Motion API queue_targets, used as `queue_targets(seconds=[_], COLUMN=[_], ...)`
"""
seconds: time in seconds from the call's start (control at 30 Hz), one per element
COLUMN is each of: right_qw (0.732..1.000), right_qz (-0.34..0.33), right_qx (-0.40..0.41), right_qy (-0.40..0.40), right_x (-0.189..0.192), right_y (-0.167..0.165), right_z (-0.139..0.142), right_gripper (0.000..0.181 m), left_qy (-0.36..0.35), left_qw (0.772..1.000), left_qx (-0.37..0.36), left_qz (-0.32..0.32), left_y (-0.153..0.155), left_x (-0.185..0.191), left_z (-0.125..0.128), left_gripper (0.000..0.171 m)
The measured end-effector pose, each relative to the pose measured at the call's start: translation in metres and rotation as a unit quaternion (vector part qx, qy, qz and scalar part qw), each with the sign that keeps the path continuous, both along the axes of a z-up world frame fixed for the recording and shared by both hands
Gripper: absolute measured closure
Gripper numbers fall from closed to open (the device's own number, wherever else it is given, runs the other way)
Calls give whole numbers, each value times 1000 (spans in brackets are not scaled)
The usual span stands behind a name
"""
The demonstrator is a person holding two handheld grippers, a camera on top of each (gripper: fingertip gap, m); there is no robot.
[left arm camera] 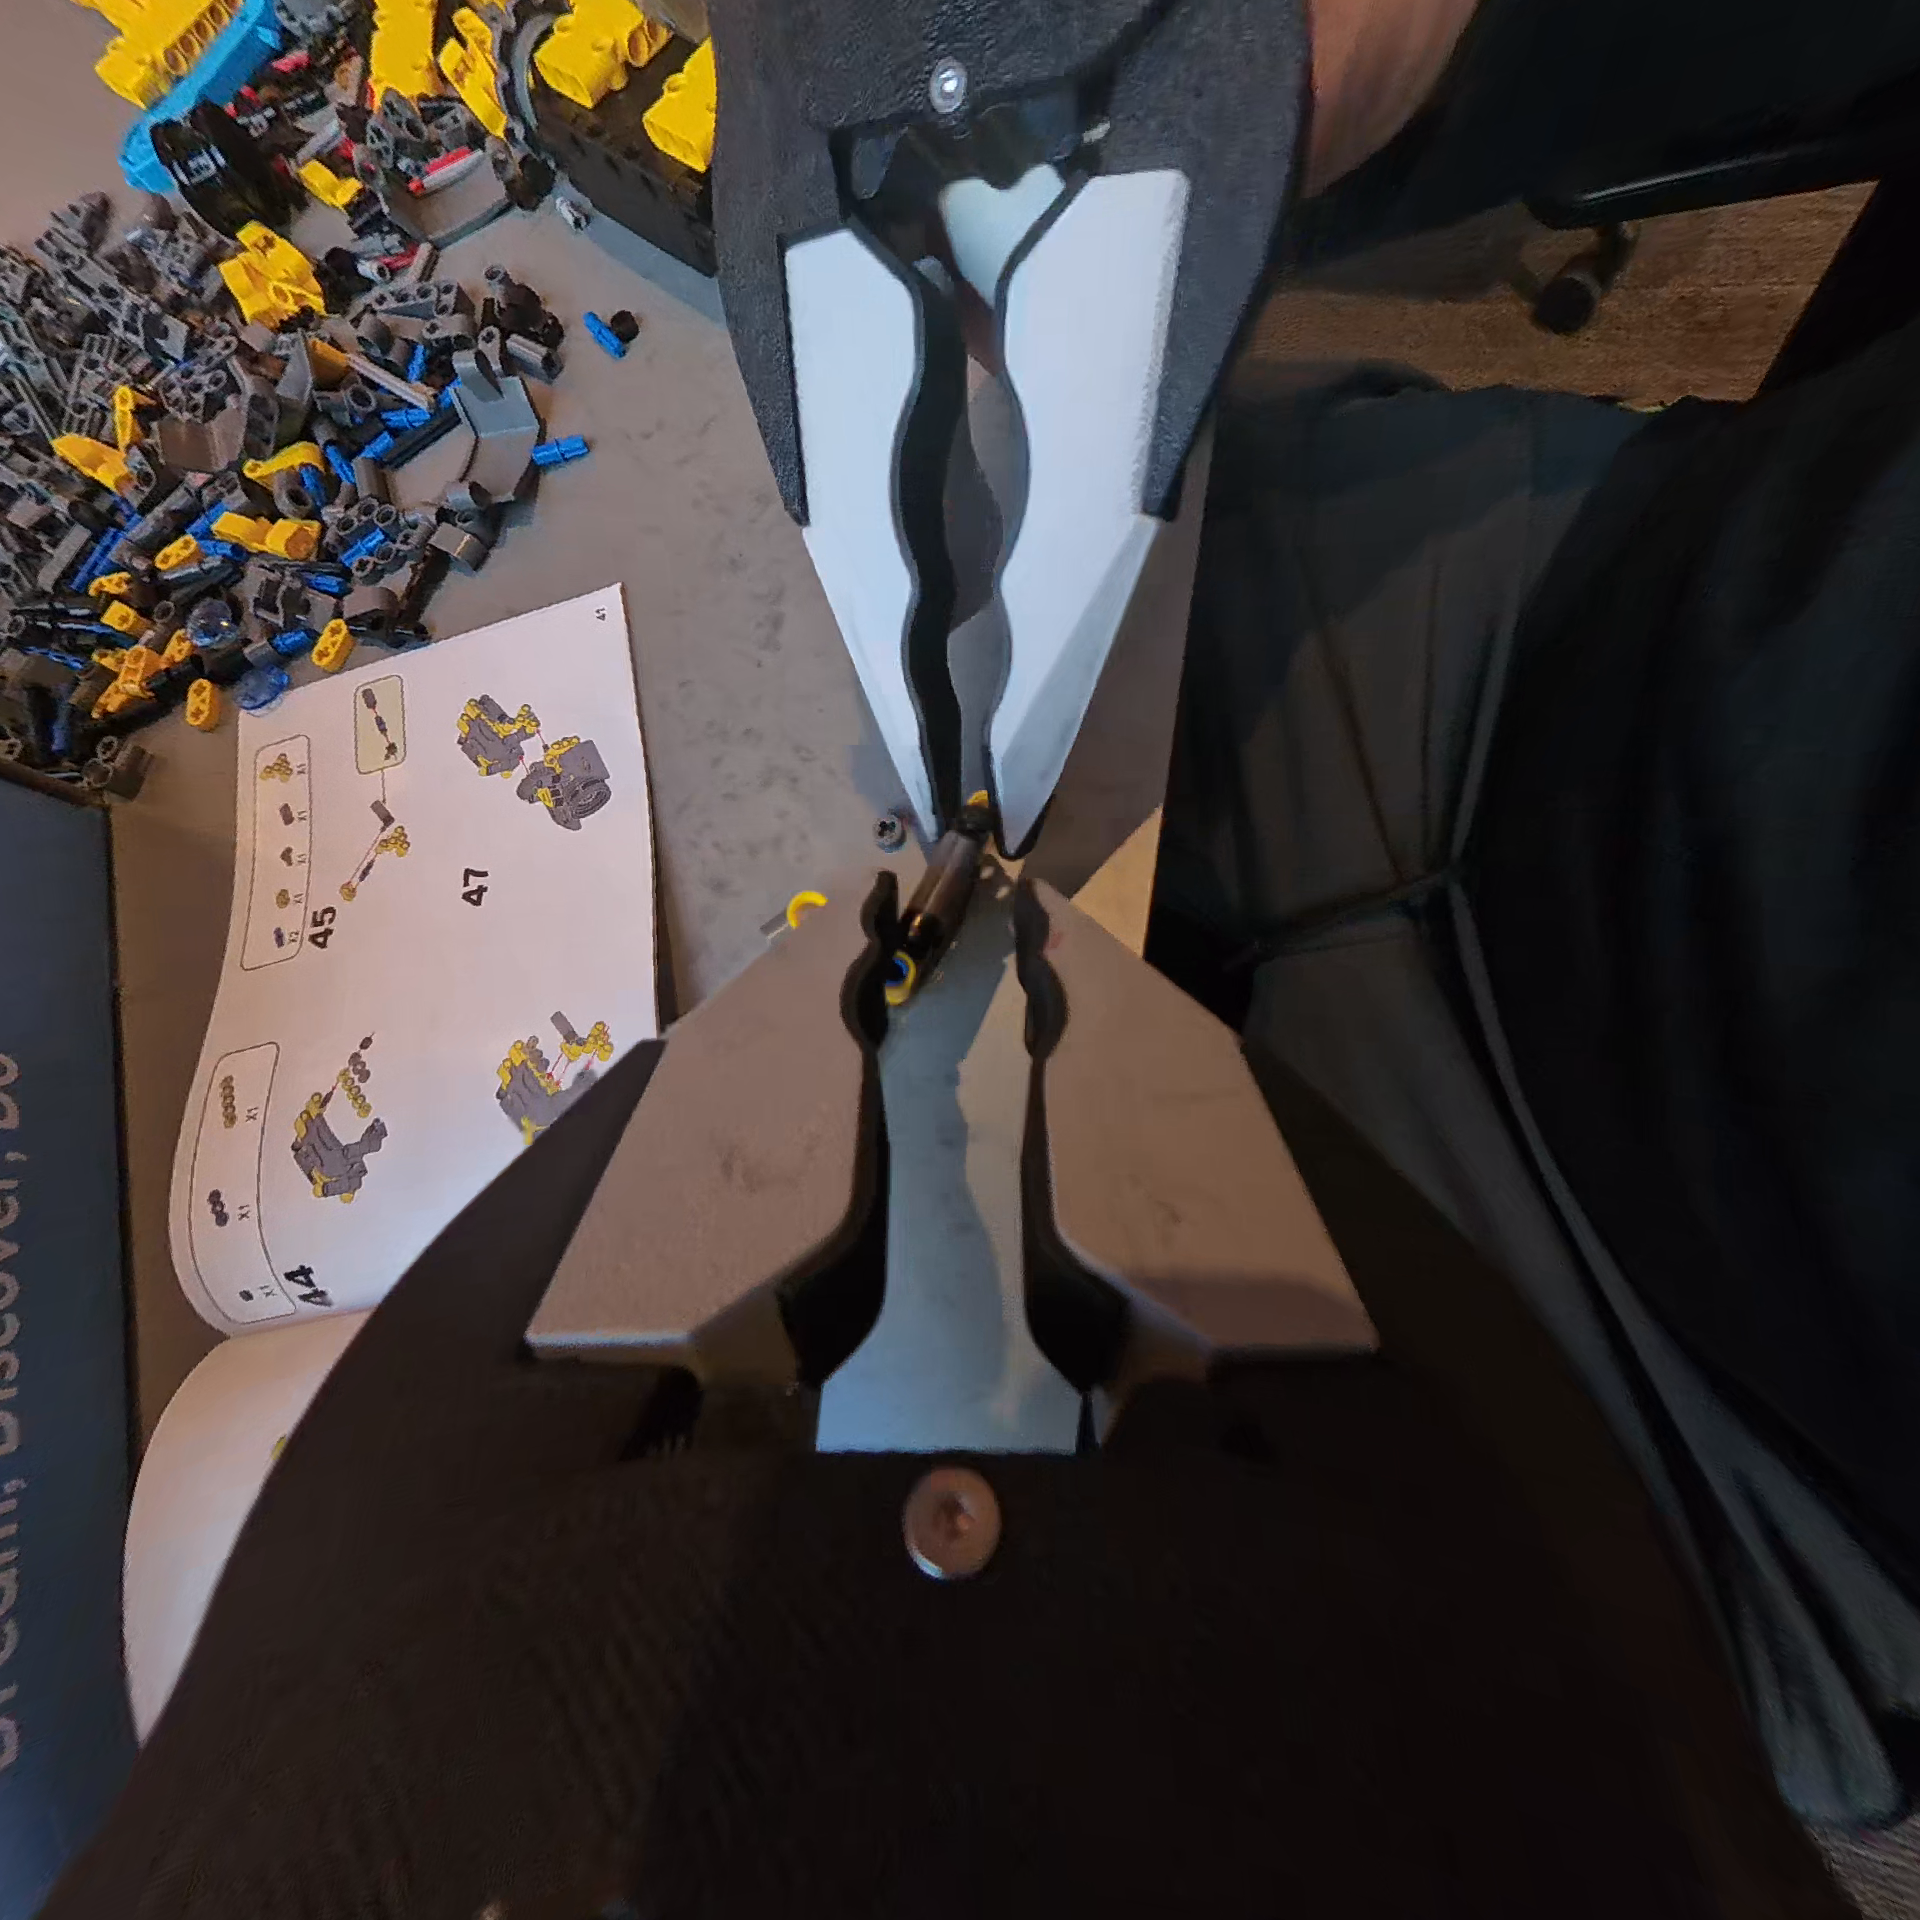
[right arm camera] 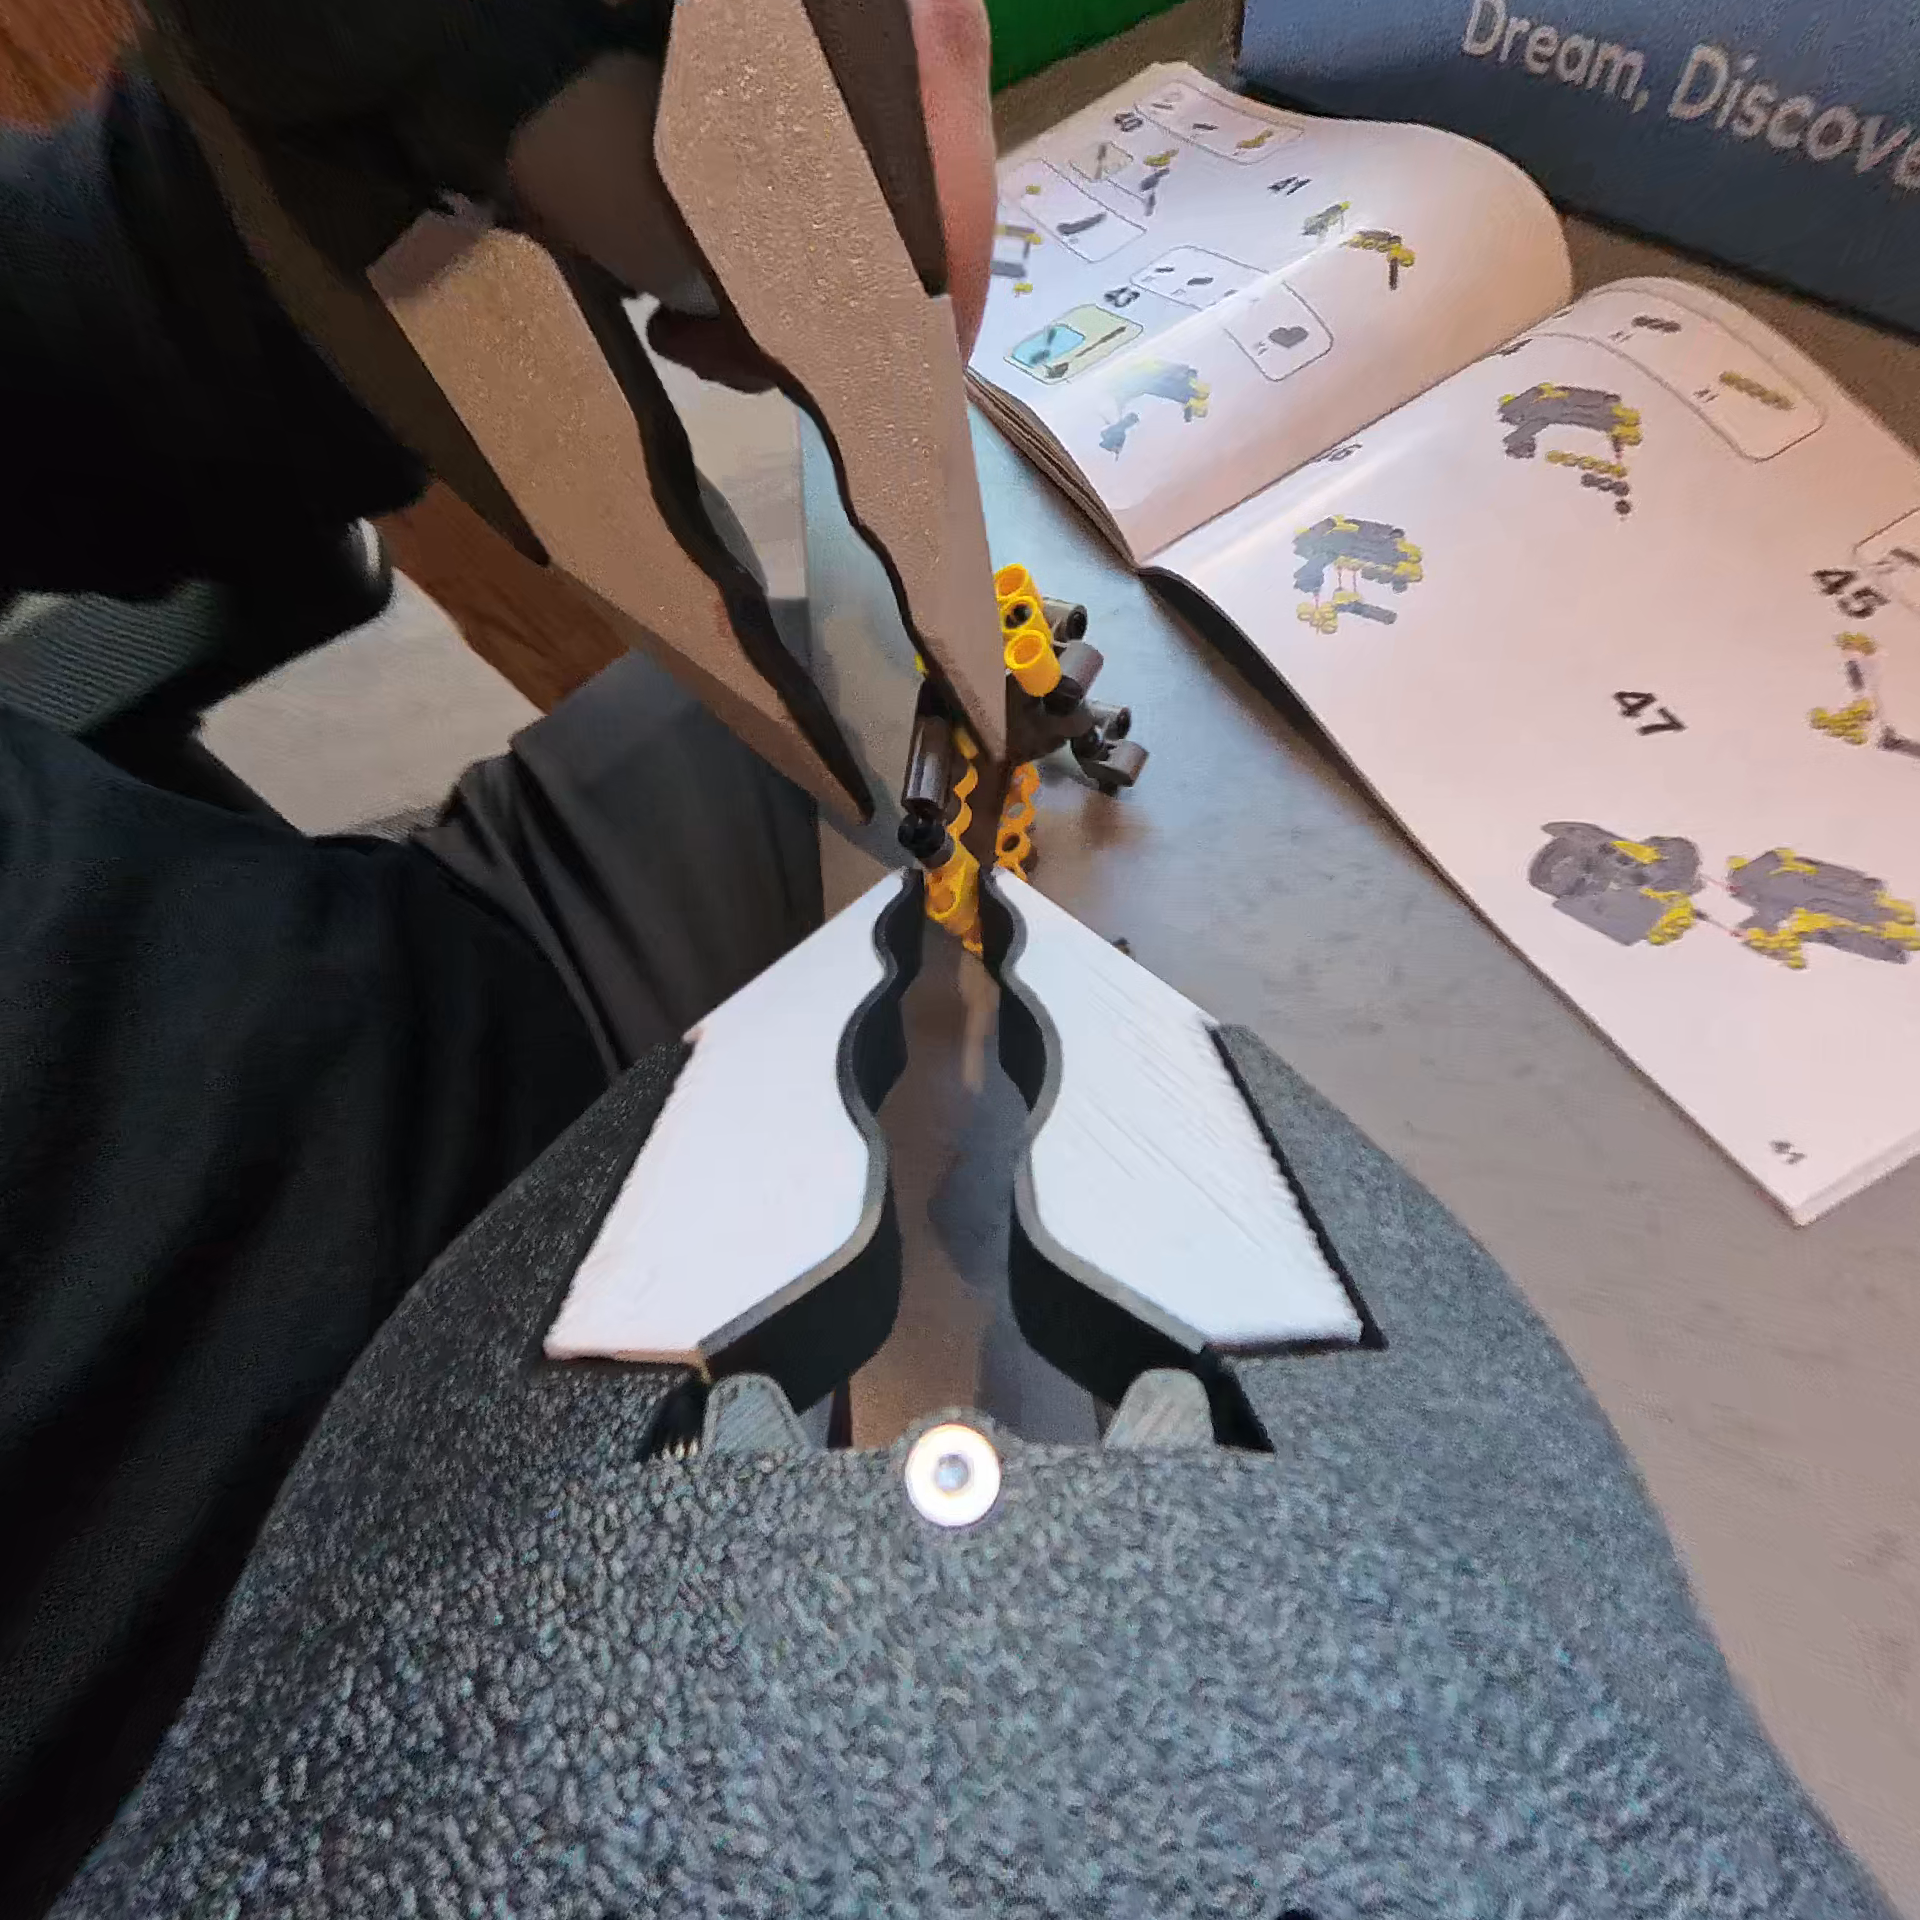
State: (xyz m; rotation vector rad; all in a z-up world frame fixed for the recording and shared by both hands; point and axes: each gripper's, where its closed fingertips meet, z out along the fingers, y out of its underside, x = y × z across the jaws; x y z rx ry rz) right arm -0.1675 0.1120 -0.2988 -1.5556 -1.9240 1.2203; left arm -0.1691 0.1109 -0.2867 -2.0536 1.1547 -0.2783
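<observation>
Right wrist view, right gripper (right arm camera: pixel 951 883) clamped on yellow beam (right arm camera: pixel 954 902); left gripper (right arm camera: pixel 935 821) pinching black pin (right arm camera: pixel 928 795) just above

Printed step numbers stand on the open instruction booklet (left arm camera: pixel 436 831), and pale lettering on the dark blue box (left arm camera: pixel 52 1143).

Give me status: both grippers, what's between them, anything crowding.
Left gripper around black pin, grip unclear. Right gripper shut on yellow beam. Tips nearly meeting at table edge. Open instruction booklet and loose parts pile alongside, apart.
</observation>
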Motion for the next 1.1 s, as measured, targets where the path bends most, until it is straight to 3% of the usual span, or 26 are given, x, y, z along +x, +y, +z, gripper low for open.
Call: queue_targets(seconds=[0.13,0.27,0.63,0.7,0.87,1.1], right_qw=[997,996,999,998,998,995], right_qz=[15,26,-9,-17,-10,-5], right_qx=[-71,-87,38,58,69,98], right_qy=[4,-24,-22,-15,6,-23], right_x=[2,5,13,15,13,8], right_y=[-6,-9,10,16,17,21], right_z=[9,2,-5,3,28,18], right_gripper=[173,173,173,181,181,181], left_qy=[8,11,11,12,0,-16], left_qw=[1000,999,1000,999,999,999], left_qx=[21,34,-14,-24,-33,-34], left_qz=[-18,-18,-13,-20,-25,-12], left_y=[-7,0,11,11,13,16], left_x=[0,3,7,7,10,9], left_z=[4,2,1,0,-5,-5], left_gripper=[140,162,165,166,164,165])
